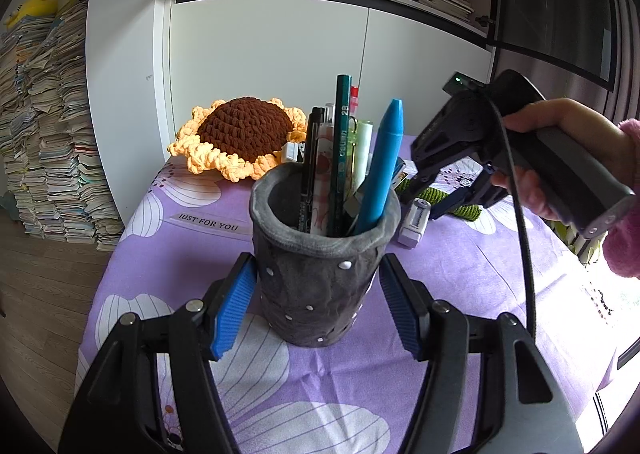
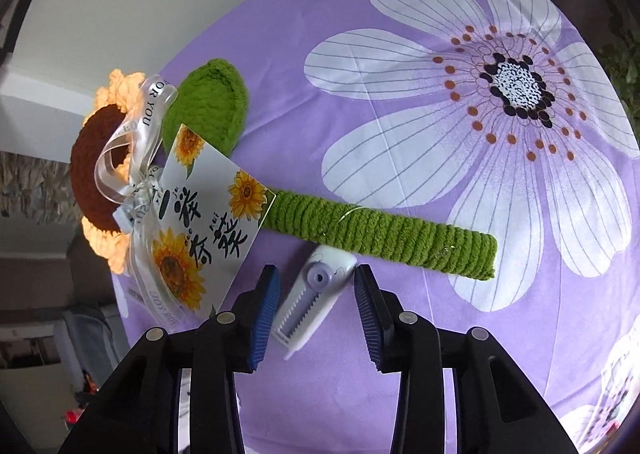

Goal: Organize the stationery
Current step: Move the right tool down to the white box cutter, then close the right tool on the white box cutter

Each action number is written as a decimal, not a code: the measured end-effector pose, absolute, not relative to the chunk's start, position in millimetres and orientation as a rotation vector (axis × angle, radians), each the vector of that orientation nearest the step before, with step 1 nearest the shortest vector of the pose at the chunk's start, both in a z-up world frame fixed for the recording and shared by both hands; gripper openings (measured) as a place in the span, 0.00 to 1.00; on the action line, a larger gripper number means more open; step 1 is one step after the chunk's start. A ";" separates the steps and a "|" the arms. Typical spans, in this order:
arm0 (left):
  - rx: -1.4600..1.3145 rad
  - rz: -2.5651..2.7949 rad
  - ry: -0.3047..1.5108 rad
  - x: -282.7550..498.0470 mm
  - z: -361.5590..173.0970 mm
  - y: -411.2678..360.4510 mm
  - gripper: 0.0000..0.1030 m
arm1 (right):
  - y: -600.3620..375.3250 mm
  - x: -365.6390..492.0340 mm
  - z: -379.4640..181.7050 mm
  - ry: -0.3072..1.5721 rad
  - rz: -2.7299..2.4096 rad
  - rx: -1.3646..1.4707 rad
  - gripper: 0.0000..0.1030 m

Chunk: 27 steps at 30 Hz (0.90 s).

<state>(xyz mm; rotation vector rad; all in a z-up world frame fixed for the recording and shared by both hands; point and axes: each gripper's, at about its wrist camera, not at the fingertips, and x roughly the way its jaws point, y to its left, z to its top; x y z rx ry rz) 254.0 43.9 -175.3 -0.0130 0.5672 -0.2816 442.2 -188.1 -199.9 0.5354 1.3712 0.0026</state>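
In the left wrist view, our left gripper (image 1: pixel 318 294) stands wide at lower centre, its blue pads flanking the grey pen holder (image 1: pixel 320 254) without clamping it. The holder carries pens and a blue crayon (image 1: pixel 380 170).

In the right wrist view, our right gripper (image 2: pixel 316 306) is spread wide around the white correction tape (image 2: pixel 310 302), bottom centre, just below the crocheted sunflower's green stem (image 2: pixel 384 240).

left wrist: level, close on pen cup (image 1: pixel 324 254), facing cupboards | right wrist: steeply down, close over tablecloth (image 2: pixel 400 134) | shared: crochet sunflower (image 1: pixel 240 134), tablecloth
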 end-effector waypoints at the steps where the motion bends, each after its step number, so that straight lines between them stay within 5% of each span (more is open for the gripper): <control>1: -0.014 -0.282 0.567 253.4 -175.0 43.4 0.61 | -184.5 445.2 -198.3 1.366 -0.005 0.514 0.38; 5: -0.019 -0.285 0.568 253.2 -175.0 43.4 0.61 | -159.1 452.1 -194.9 1.370 0.039 0.375 0.37; 8: -0.021 -0.286 0.569 253.8 -174.9 44.1 0.61 | -140.0 439.0 -194.2 1.369 0.118 0.192 0.26; 27: -0.025 -0.286 0.580 254.9 -176.6 45.1 0.61 | -131.0 352.5 -191.2 1.343 0.341 -0.146 0.26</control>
